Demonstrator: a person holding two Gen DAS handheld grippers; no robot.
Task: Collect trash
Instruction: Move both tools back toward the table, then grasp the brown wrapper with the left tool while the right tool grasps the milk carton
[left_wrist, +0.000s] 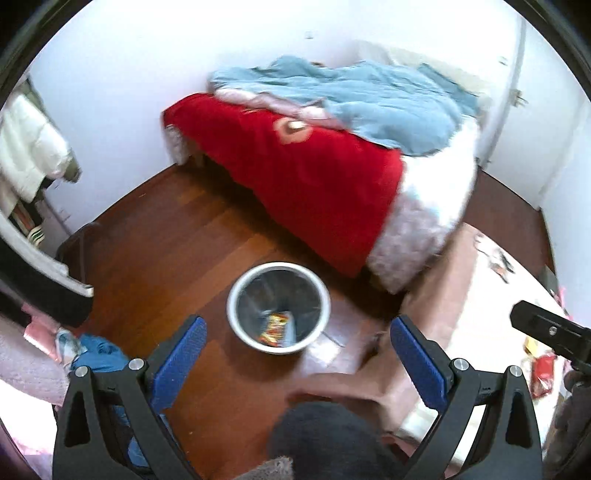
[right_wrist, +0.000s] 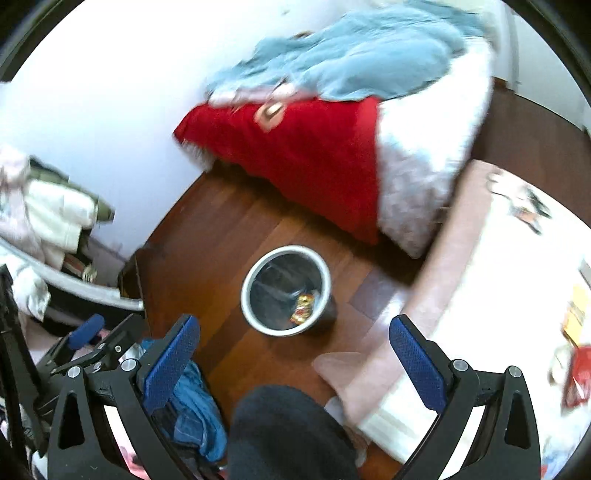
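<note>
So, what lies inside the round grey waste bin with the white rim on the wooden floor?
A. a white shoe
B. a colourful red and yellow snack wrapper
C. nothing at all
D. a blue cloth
B: both wrist views show a red and yellow snack wrapper at the bottom of the round grey waste bin, with no cloth or shoe in it.

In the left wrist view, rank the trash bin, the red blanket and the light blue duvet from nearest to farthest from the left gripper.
From the left gripper, which is open and empty:
1. Trash bin: on the wood floor just ahead, between the fingers, with a snack wrapper inside.
2. Red blanket: hanging over the bed's near side, beyond the bin.
3. Light blue duvet: on top of the bed, toward the wall.
</note>
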